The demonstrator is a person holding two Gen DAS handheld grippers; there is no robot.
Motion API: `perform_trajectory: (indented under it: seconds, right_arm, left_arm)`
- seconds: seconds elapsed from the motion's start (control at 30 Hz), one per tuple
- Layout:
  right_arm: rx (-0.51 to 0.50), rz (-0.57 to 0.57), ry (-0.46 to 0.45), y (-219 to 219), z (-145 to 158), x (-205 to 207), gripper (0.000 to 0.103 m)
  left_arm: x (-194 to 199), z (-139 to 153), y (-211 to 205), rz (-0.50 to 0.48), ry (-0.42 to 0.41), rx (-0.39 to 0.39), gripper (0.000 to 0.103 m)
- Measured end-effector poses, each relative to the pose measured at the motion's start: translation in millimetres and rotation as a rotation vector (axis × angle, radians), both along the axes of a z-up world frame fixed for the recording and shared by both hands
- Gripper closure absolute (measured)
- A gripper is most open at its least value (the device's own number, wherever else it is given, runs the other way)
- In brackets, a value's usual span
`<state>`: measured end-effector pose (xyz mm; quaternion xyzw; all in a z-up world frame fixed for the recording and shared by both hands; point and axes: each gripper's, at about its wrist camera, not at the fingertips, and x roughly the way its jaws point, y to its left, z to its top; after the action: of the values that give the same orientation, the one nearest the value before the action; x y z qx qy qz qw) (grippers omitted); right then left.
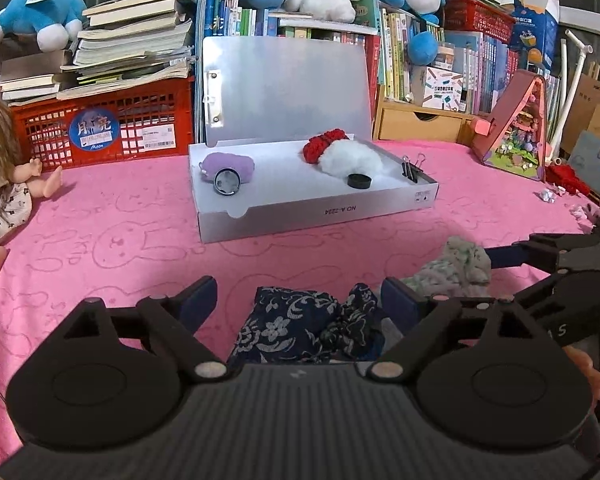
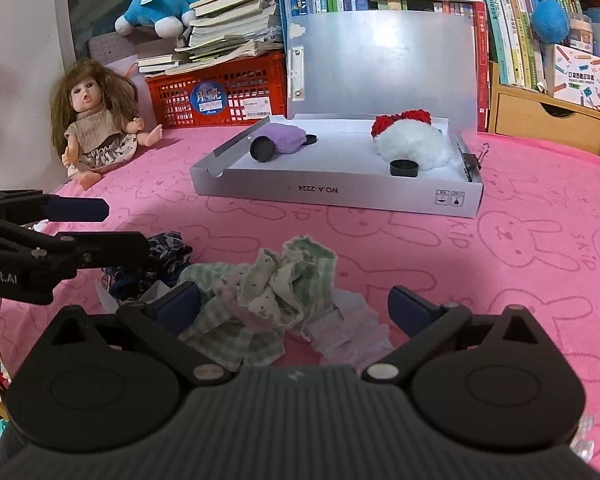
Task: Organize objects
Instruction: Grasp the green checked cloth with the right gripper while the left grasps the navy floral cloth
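Both my grippers spread wide: left gripper (image 1: 298, 298) straddles the navy floral cloth (image 1: 300, 326), right gripper (image 2: 294, 304) straddles the green-and-white cloth bundle (image 2: 276, 292); white box (image 1: 316, 216) sits far.

Pink blanket (image 2: 500, 240): white box (image 2: 340, 196), doll (image 2: 96, 120), navy cloth (image 1: 296, 324), green cloths (image 2: 276, 284).

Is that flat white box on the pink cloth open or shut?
Open: the flat white cardboard box has its lid standing upright behind the tray.

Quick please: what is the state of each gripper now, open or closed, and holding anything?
Left gripper: open, holding nothing, above the dark floral cloth.
Right gripper: open, holding nothing, above the green and white cloths.
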<state>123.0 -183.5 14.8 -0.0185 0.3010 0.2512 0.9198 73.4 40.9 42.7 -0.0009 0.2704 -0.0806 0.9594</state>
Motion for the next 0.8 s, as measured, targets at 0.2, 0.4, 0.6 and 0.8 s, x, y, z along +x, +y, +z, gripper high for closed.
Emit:
perform_trajectory:
  seconds: [0.2, 0.4, 0.6, 0.8]
  right_arm:
    - [0.01, 0.009, 0.009, 0.6, 0.6, 0.2, 0.004]
    - [0.044, -0.006, 0.003, -4.5, 3.9, -2.0, 0.028]
    - [0.077, -0.036, 0.007, -10.6, 7.3, -0.6, 0.042]
    - [0.113, -0.085, -0.003, -19.2, 12.8, 1.1, 0.047]
  left_arm:
    - [-2.3, -4.8, -1.3, -0.001, 0.01, 0.007, 0.011]
    - [-3.7, -10.0, -2.1, -0.003, 0.022, 0.004, 0.011]
    - [-4.2, -13.1, -2.3, -0.007, 0.031, 0.003, 0.011]
    - [-6.7, -11.9, -4.1, -0.018, 0.029, -0.014, 0.011]
